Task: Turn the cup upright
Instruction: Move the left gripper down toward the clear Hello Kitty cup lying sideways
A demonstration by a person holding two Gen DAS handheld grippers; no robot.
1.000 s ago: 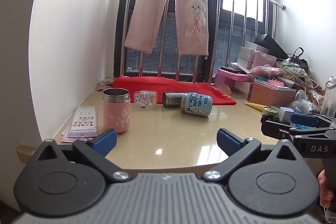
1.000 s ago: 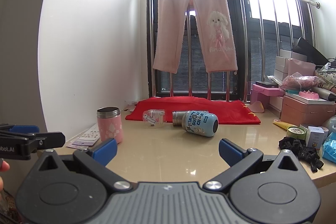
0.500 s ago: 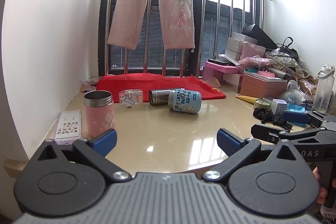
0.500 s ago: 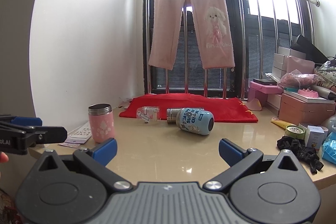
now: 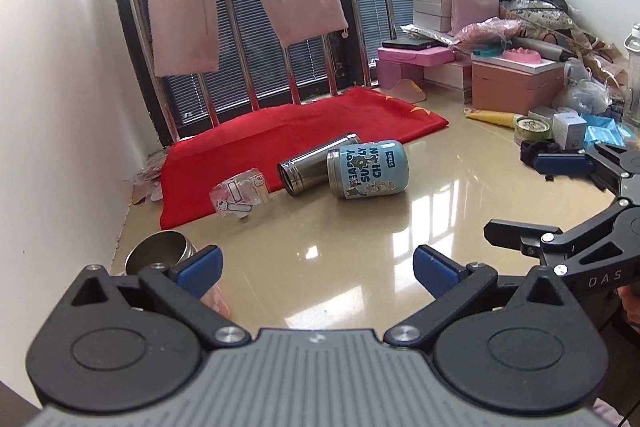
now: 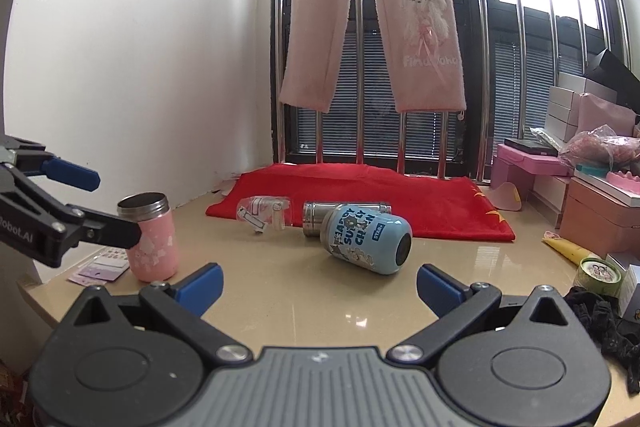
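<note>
A light blue cup [image 5: 370, 170] with cartoon print lies on its side on the beige table, also seen in the right wrist view [image 6: 366, 237]. A steel cup [image 5: 318, 163] lies on its side just behind it [image 6: 344, 213]. A pink cup [image 6: 150, 237] stands upright at the left; its steel rim [image 5: 160, 258] shows beside my left fingers. My left gripper [image 5: 316, 269] is open and empty, above the table, short of the blue cup. My right gripper [image 6: 318, 285] is open and empty, in front of the blue cup.
A red cloth [image 6: 360, 199] lies along the window bars. A clear plastic packet [image 6: 262, 211] lies left of the cups. Boxes and clutter [image 5: 516, 83] fill the right side. A sticker sheet [image 6: 100, 269] lies by the left edge. White wall at left.
My left gripper has moved forward and tilted down, so the pink cup now sits right by its left finger. My right gripper has moved closer to the blue cup.
</note>
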